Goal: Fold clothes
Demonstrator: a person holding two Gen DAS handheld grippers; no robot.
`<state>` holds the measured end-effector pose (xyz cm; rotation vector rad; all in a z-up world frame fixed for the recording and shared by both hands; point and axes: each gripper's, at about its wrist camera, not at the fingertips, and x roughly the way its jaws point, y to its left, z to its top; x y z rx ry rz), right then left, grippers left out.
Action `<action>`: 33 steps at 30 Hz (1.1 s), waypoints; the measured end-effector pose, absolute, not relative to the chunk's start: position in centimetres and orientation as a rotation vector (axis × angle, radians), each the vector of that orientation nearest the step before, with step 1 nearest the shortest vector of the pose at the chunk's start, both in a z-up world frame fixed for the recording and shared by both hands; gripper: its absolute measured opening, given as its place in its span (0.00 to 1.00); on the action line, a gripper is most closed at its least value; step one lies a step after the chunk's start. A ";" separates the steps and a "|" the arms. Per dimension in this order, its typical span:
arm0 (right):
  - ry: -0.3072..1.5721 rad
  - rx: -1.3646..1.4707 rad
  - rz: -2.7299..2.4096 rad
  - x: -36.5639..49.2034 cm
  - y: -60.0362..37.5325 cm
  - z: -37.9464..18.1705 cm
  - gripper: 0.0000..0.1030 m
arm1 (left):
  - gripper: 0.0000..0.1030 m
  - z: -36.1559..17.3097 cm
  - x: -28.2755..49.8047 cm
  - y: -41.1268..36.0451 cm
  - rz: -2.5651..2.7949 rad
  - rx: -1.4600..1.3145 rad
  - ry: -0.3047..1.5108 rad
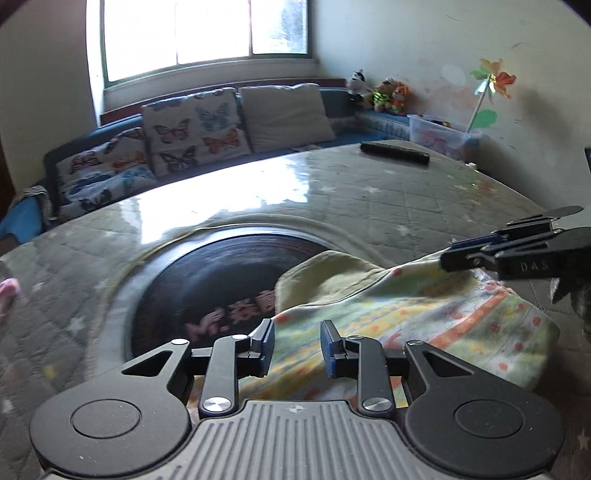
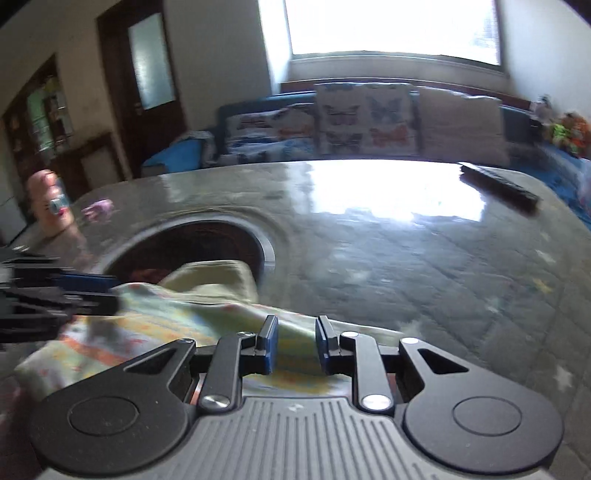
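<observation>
Garment (image 1: pixel 424 317) lies partly folded on table (image 1: pixel 406 199) beside round recess (image 1: pixel 221 280); left gripper (image 1: pixel 297 347) and right gripper (image 2: pixel 295 345) both released above it, folding judged unfinished.

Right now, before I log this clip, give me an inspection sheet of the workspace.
Surface: table under quilted star cover, glossy, round dark inset.
Job's things: patterned cloth bunched, partly over the inset.
Clutter: remote at far edge; pink item.
Tongs: left tongs open over cloth; right tongs open, cloth between.
Cables: nothing seen.
Surroundings: sofa with butterfly cushions, window, plush toys, door.
</observation>
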<state>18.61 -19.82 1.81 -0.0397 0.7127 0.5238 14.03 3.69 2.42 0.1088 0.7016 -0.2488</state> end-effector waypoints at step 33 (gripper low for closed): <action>0.632 -0.211 0.625 14.5 -13.3 1.3 0.56 | 0.84 1.6 7.8 4.8 -0.090 0.070 0.648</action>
